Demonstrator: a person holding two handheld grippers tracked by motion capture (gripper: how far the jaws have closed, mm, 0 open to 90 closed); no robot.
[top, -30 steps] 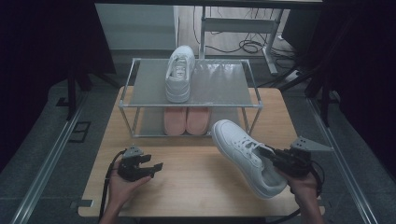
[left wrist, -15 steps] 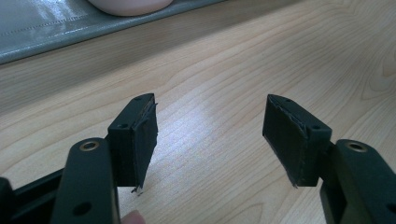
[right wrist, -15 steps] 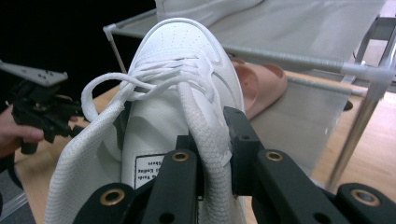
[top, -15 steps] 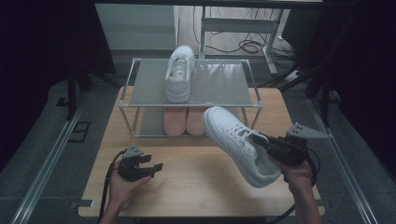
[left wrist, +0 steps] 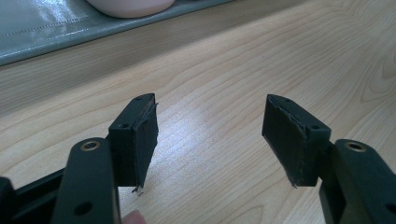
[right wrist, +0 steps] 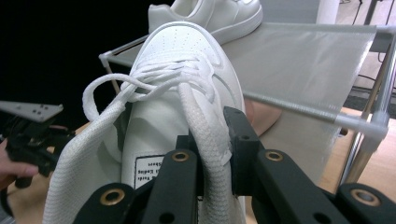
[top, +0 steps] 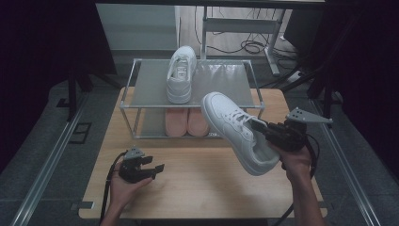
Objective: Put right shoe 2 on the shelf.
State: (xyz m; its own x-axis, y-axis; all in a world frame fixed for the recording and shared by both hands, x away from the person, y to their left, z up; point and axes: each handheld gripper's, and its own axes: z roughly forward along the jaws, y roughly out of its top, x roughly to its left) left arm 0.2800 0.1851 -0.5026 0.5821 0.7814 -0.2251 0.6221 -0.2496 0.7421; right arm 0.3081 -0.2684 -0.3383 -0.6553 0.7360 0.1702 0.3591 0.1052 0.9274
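Jaws of right gripper [right wrist: 212,154] pinch sneaker [right wrist: 177,93] collar.

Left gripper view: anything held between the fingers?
No. The left gripper has its fingers spread wide apart, with bare wooden table showing between them.

1. You are working at a pale wooden surface [top: 202,183] with a visible grain, and a two-tier metal-framed rack [top: 134,106] is standing on its far half.
2. The rack's grey top shelf [top: 226,80] is carrying one white shoe [top: 181,73], toe pointing toward you, on its left part; the part to the right is lying bare.
3. The lower shelf [top: 150,125] is holding a pair of pink shoes [top: 188,121], side by side and touching.
4. Your left hand [top: 123,186] is resting on the near left of the surface.
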